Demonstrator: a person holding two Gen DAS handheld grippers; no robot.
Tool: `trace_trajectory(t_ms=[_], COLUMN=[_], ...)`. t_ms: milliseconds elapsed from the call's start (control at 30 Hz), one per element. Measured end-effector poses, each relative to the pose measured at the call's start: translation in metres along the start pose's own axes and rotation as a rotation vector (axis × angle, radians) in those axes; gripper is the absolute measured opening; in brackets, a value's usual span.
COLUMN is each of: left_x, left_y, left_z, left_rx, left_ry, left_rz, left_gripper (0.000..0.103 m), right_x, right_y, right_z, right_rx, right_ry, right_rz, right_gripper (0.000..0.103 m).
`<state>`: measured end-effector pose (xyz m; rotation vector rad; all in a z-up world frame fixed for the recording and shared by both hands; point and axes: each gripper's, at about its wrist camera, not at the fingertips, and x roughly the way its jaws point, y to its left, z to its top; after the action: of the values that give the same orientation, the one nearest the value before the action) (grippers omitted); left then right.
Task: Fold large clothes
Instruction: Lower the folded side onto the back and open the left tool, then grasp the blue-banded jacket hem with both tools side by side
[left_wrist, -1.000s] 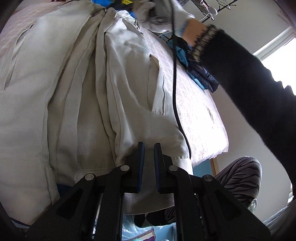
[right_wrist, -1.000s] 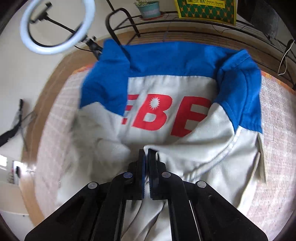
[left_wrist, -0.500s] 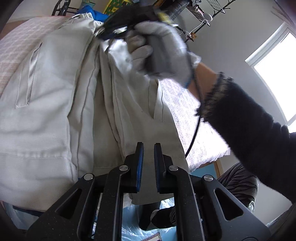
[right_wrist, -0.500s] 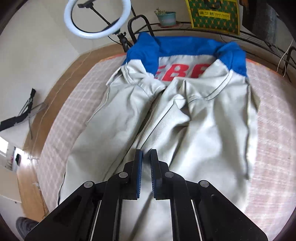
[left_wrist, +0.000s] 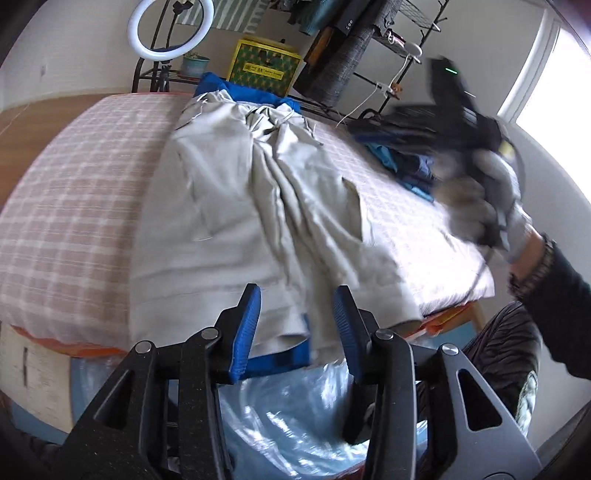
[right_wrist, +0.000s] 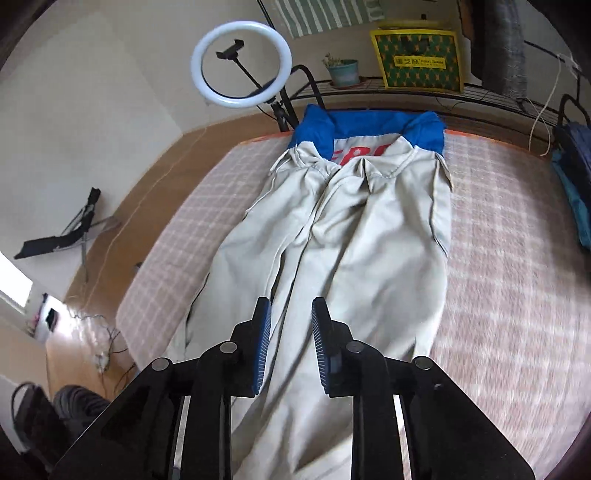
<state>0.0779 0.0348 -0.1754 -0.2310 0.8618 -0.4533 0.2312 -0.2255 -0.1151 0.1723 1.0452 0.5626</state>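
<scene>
Beige jacket (right_wrist: 343, 236) lay lengthwise on bed (right_wrist: 517, 295); both grippers' fingers, just opening, held nothing; next fold wanted an even hem grasp.

The jacket (right_wrist: 343, 236) lies lengthwise down the middle of the bed (right_wrist: 517, 280), its collar at the far end and its hem hanging over the near edge. Behind the far end stands a wire shelf (right_wrist: 480, 90) carrying a potted plant (right_wrist: 345, 72) with a box (right_wrist: 419, 59) to its right. A ring light (right_wrist: 242, 62) stands at the far left. A pile of clothes (left_wrist: 402, 158) sits on the bed's right side, well apart from the jacket. A folded stand (right_wrist: 70, 229) lies on the floor to the left.
</scene>
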Motion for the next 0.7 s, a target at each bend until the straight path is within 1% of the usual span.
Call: trace_trajectory(t_ms=[33, 100, 167, 200, 267, 300, 367, 400, 467, 533, 600, 700], left_x=[-0.003, -0.007, -0.006, -0.004, 0.008, 0.013, 0.025, 0.031, 0.040, 0.047, 0.054, 0.057], left_y=[0.003, 0.009, 0.008, 0.005, -0.004, -0.009, -0.012, -0.011, -0.005, 0.003, 0.011, 0.013], left_z=[-0.001, -0.006, -0.010, -0.012, -0.013, -0.016, -0.018, -0.019, -0.018, -0.015, -0.014, -0.014], left_rx=[0.012, 0.046, 0.084, 0.120, 0.193, 0.238, 0.280, 0.281, 0.256, 0.212, 0.170, 0.162], left_ry=[0.002, 0.010, 0.022, 0.033, 0.055, 0.074, 0.100, 0.107, 0.117, 0.125, 0.139, 0.148], left_rz=[0.015, 0.044, 0.052, 0.050, 0.039, 0.037, 0.049, 0.057, 0.056, 0.041, 0.014, 0.004], left_gripper=[0.041, 0.041, 0.041, 0.041, 0.047, 0.051, 0.052, 0.052, 0.052, 0.052, 0.052, 0.052], right_x=[-0.014, -0.034, -0.040, -0.041, -0.033, -0.030, -0.018, -0.010, 0.007, 0.020, 0.032, 0.041], right_y=[0.003, 0.017, 0.033, 0.041, 0.061, 0.072, 0.091, 0.098, 0.110, 0.118, 0.121, 0.127], right_z=[-0.018, -0.056, -0.085, -0.102, -0.126, -0.139, -0.159, -0.166, -0.176, -0.182, -0.189, -0.202], right_rx=[0.003, -0.016, -0.045, -0.066, -0.133, -0.179, -0.263, -0.299, -0.370, -0.428, -0.487, -0.591], right_ry=[-0.009, -0.029, -0.031, -0.025, -0.015, -0.003, 0.022, 0.036, 0.055, 0.069, 0.095, 0.101], right_rz=[0.001, -0.014, -0.001, -0.002, -0.029, -0.043, -0.078, -0.092, -0.149, -0.201, -0.232, -0.333], right_gripper=[0.031, 0.044, 0.047, 0.048, 0.048, 0.051, 0.052, 0.052, 0.052, 0.052, 0.052, 0.052])
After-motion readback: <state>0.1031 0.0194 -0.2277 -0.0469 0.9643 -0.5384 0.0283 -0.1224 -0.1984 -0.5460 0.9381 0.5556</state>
